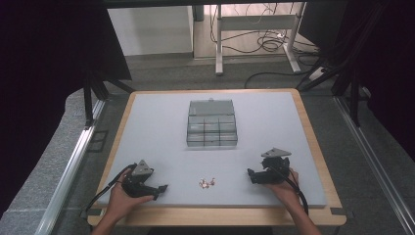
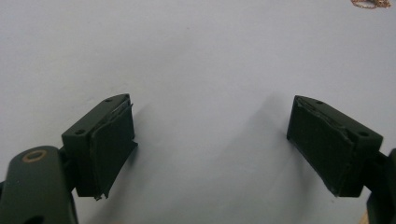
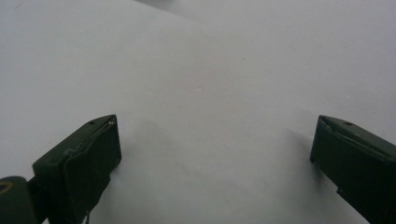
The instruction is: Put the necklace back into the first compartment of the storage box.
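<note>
A clear plastic compartment box [image 1: 212, 124] with its lid raised stands on the grey mat [image 1: 161, 127] at the table's middle. A few small copper-coloured pieces [image 1: 207, 183] lie near the front edge, between the hands; one cluster [image 2: 371, 3] peeks in at the top right of the left gripper view. My left gripper [image 1: 161, 188] rests low at the front left, jaws wide apart with bare mat between them [image 2: 210, 144]. My right gripper [image 1: 250, 174] sits at the front right, pointing left, jaws spread wide over bare mat [image 3: 215, 158].
The mat lies on a wooden table [image 1: 313, 132] with a narrow bare rim. Beyond the far edge stand white desk legs [image 1: 219, 44] and loose cables [image 1: 266, 44] on the floor. Metal rails [image 1: 73, 166] run along both sides.
</note>
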